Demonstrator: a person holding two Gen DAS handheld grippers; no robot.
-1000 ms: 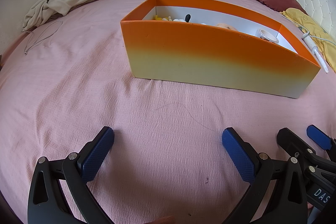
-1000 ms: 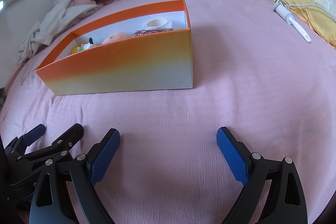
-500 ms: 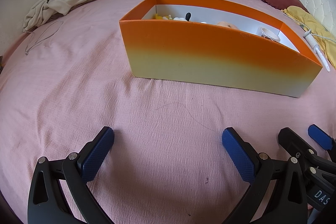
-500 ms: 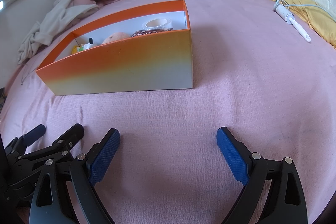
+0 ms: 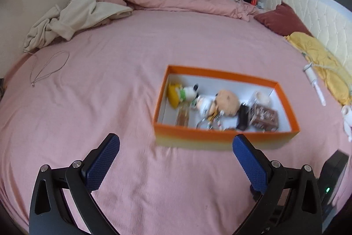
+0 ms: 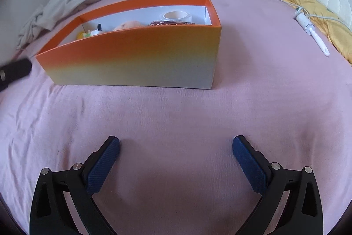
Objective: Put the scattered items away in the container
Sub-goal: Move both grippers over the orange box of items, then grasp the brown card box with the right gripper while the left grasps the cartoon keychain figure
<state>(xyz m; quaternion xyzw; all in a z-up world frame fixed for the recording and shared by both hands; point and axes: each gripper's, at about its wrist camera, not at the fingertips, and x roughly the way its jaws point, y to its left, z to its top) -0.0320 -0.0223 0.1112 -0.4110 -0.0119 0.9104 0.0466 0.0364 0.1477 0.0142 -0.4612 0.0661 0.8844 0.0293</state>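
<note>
Both grippers, left (image 5: 176, 148) and right (image 6: 176, 150), gape empty; we've lifted the left above the filled box (image 5: 224, 137), so tidying looks finished.

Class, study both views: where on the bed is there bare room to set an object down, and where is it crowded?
Bare sheet lies between the orange box and both open grippers, left and right, and left of the box towards the cord loop. Crowded: inside the box, packed with toys; the right edge, with the white wand and yellow cloth.
</note>
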